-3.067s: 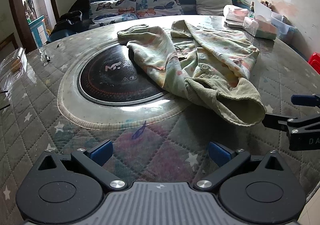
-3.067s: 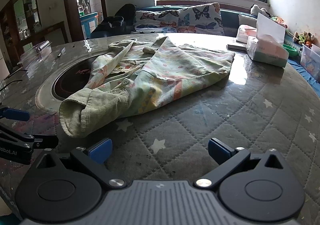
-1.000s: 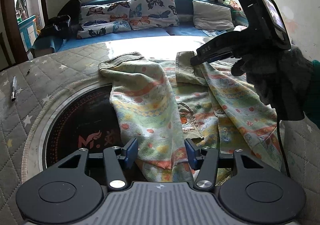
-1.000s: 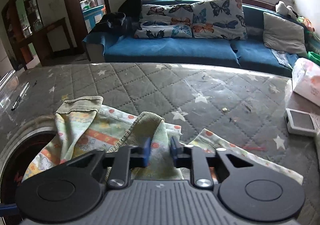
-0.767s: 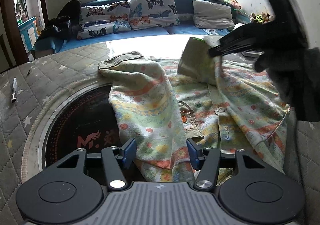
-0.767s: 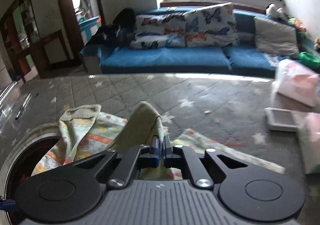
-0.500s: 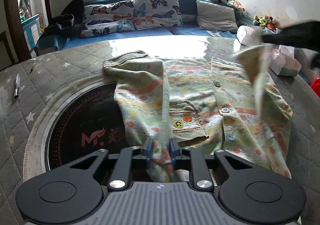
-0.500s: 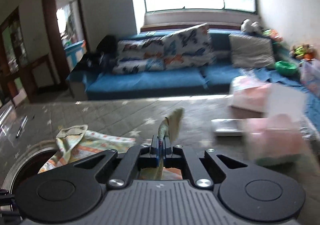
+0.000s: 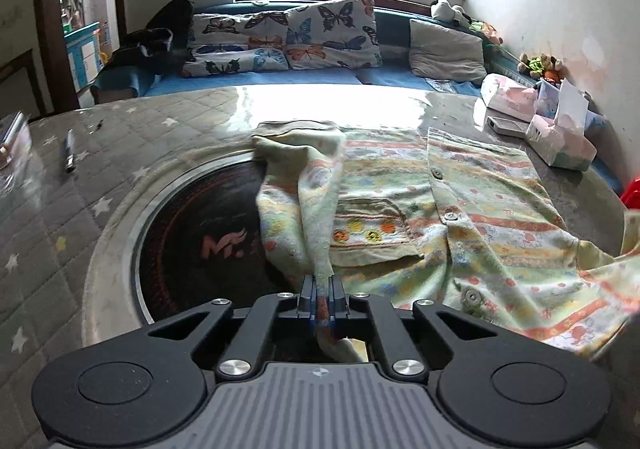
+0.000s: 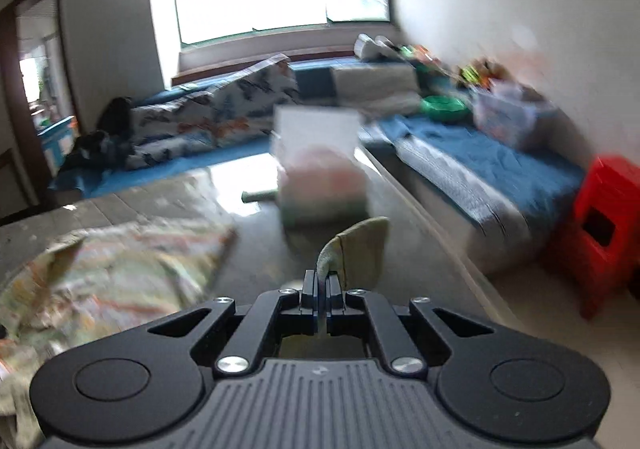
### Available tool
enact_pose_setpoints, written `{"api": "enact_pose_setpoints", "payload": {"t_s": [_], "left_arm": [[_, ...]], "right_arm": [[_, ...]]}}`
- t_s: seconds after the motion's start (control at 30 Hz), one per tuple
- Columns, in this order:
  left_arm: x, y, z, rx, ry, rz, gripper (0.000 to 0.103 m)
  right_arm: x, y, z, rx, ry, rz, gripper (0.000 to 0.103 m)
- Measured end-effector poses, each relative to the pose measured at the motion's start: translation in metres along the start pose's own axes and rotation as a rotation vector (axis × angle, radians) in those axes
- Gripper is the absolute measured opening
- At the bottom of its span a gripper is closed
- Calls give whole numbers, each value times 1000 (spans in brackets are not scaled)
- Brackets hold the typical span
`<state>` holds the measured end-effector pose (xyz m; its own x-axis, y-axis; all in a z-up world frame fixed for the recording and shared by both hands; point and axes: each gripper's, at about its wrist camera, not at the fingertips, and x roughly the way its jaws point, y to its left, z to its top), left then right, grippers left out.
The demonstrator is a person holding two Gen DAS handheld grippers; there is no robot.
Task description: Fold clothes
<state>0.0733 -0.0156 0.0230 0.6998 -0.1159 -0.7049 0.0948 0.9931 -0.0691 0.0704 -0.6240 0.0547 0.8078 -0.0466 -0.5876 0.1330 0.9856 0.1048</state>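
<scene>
Left gripper low over the counter, jaws clenched on the shirt sleeve; right gripper raised, jaws pinching its green cuff; shirt body spread flat on counter.

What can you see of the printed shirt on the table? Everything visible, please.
The shirt is pale green soft fabric with orange and yellow printed stripes and small figures, buttons down the front, and a chest pocket trimmed in corduroy-like cloth. It lies spread open on the quilted table cover, partly over the dark round inset. The left tool is shut on one sleeve, lifted into a ridge. The right tool is shut on a ribbed green edge held off the table. The right-wrist view is blurred.
</scene>
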Motion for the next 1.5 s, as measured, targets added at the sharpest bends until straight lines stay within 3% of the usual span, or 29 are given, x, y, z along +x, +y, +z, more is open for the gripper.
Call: {"api": "enact_pose_setpoints", "payload": {"t_s": [0.2, 0.33, 0.47, 0.53, 0.63, 0.73, 0.8, 1.0, 1.3, 1.5], "left_arm": [[-15, 6, -18, -19, 29, -5, 5], [-22, 11, -29, -40, 55, 0, 5], [-22, 13, -32, -46, 69, 6, 6], [-22, 12, -32, -50, 69, 11, 8], [-23, 12, -32, -51, 66, 20, 11], [-28, 12, -28, -39, 52, 36, 27], [-32, 11, -22, -22, 32, 47, 46], [-23, -1, 9, 49, -23, 49, 46], [63, -27, 68, 114, -26, 28, 38], [92, -28, 77, 125, -14, 35, 36]], "right_arm": [[4, -47, -46, 96, 105, -117, 8], [-2, -67, -55, 132, 98, -187, 15], [-3, -57, -44, 88, 50, -159, 20], [8, -44, -38, 58, 58, -119, 29], [25, -27, -30, 15, 74, -63, 32], [48, -19, -29, -5, 111, -57, 35], [60, -20, -29, -6, 130, -83, 36], [65, -25, -26, -4, 111, -111, 39], [71, -23, -26, -11, 96, -119, 49], [72, -22, -25, -11, 98, -119, 54]]}}
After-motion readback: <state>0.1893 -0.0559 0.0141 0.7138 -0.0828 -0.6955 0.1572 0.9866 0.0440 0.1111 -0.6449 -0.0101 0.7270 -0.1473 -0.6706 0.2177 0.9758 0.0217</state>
